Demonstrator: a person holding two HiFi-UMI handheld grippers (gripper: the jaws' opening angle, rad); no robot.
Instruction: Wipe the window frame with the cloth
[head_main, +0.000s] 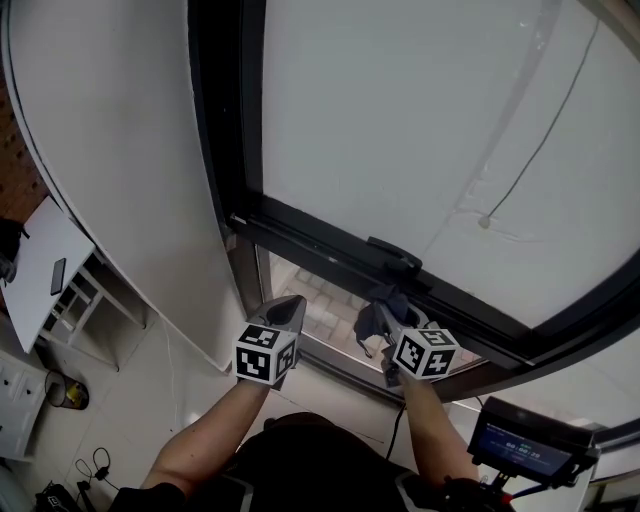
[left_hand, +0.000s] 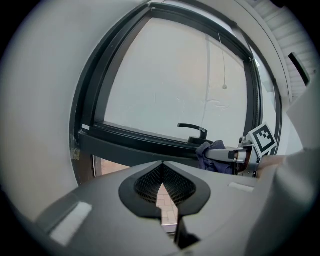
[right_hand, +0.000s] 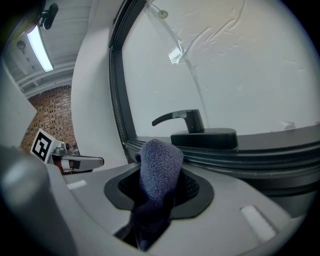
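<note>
Head view: the right gripper (head_main: 385, 315) holds the cloth (head_main: 368, 322) just below the window frame (head_main: 320, 245). Left gripper view: the left gripper (left_hand: 162, 167) is closed, empty. Right gripper view: cloth (right_hand: 157, 165) clamped near the frame; wiping seems hardly begun.

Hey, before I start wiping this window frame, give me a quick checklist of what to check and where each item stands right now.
1. Cloth gripped: ok. The right gripper has its tongs shut on it, and the cloth stands bunched up between them.
2. Left gripper free: ok. Its tongs are shut on nothing.
3. Cloth touching the window frame: cannot tell. It is close to the lower rail, but contact does not show.
4. Wipe path clear: not ok. The handle juts out just ahead of the cloth.
5. Grippers apart: ok. The left one sits off to the side of the right one.
</note>
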